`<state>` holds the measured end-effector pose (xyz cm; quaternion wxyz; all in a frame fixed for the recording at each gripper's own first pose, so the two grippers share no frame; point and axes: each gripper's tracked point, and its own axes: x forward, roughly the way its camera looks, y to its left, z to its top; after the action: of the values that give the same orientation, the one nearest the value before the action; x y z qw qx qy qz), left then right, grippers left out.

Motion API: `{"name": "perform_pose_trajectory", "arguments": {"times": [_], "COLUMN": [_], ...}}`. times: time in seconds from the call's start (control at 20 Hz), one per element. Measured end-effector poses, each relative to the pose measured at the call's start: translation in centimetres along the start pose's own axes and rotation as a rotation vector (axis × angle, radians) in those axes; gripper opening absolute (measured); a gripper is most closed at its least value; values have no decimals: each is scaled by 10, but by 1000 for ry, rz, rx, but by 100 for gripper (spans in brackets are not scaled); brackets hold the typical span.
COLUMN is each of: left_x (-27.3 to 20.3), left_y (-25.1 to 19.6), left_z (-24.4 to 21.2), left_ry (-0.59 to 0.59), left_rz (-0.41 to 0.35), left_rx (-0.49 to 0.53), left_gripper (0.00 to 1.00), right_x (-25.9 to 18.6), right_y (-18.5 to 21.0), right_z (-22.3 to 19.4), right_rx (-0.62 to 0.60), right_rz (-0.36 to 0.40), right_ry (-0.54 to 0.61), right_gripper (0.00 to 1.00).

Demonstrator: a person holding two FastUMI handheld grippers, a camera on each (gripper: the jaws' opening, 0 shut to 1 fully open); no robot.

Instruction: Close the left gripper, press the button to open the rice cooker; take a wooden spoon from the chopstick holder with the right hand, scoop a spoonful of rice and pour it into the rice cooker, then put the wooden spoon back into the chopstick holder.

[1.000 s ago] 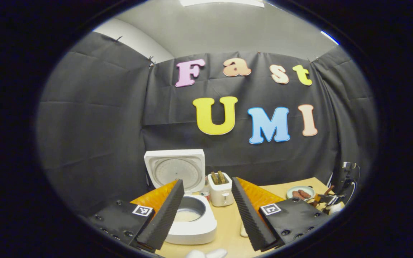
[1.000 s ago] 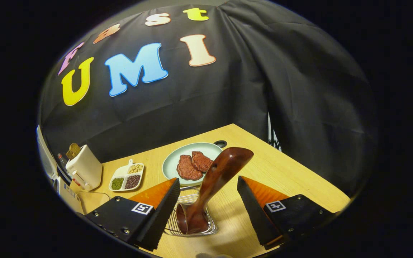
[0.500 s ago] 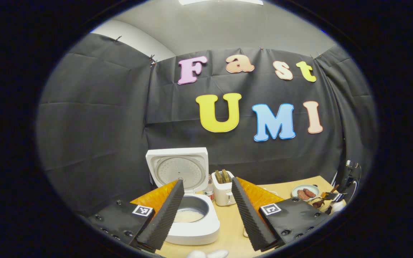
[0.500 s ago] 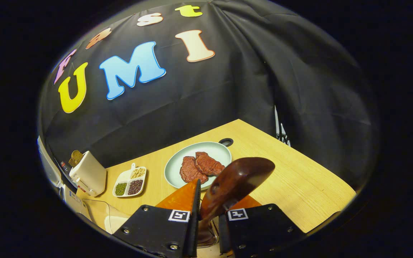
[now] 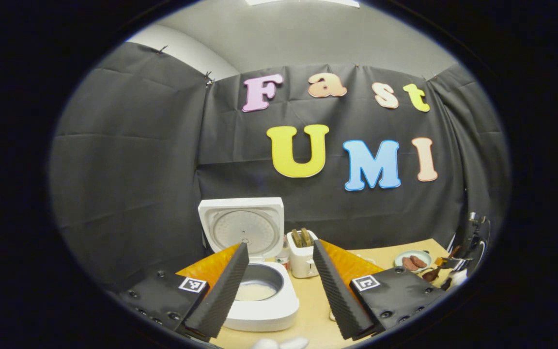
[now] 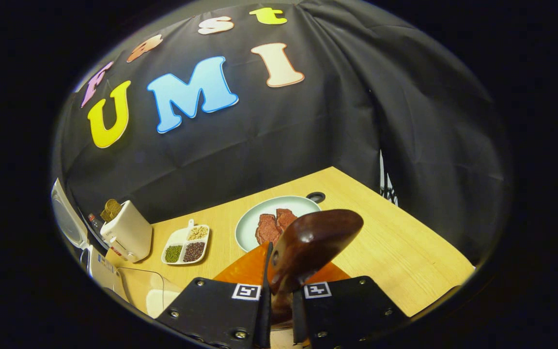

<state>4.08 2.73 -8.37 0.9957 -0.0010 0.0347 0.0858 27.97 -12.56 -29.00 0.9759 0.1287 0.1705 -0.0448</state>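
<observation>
**Now the right gripper clamps the wooden spoon; the left gripper stands spread before the open cooker**

Now, in the right gripper view, the right gripper has its two fingers pressed onto the handle of the dark reddish-brown glossy wooden spoon; the spoon's rounded bowl rises above the fingers, tilted to the right; the chopstick holder under it is hidden by the gripper, so I cannot tell whether the spoon's lower end is inside it.

Beyond the spoon, on the light wooden tabletop, sits a pale green round plate with two pieces of reddish-brown meat, near the far edge; to its left lies a white divided dish with beans of three colours in separate compartments; farther left stands a cream toaster with brown slices in its slots, close to the back edge; a clear plastic container lies at the near left.

In the left gripper view, the left gripper has its fingers spread wide apart and holds nothing; between and beyond them the white square rice cooker sits with its lid upright, and white rice shows in the grey inner pot; the toaster stands just to the right of the cooker; the plate lies towards the right edge of the tabletop; the other gripper shows far off at the right.
</observation>
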Motion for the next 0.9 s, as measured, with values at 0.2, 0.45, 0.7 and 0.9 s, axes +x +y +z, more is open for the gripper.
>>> {"name": "perform_pose_trajectory", "arguments": {"times": [0.2, 0.45, 0.7, 0.9], "left_x": [0, -3, -2, 0], "left_y": [16, 39, 58, 73], "left_z": [-5, -6, -11, -18], "left_ry": [-6, -37, -42, -38], "left_rz": [8, 14, 3, -3], "left_rx": [-13, -2, -13, -12], "left_gripper": [94, 94, 94, 93], "right_x": [-29, -76, -111, -110], "right_y": [31, 102, 183, 229], "right_z": [48, 108, 110, 63], "right_rx": [-44, -138, -184, -211], "right_rz": [24, 90, 181, 231], "right_ry": [-68, -184, -220, -168], "right_gripper": [18, 18, 18, 18]}}
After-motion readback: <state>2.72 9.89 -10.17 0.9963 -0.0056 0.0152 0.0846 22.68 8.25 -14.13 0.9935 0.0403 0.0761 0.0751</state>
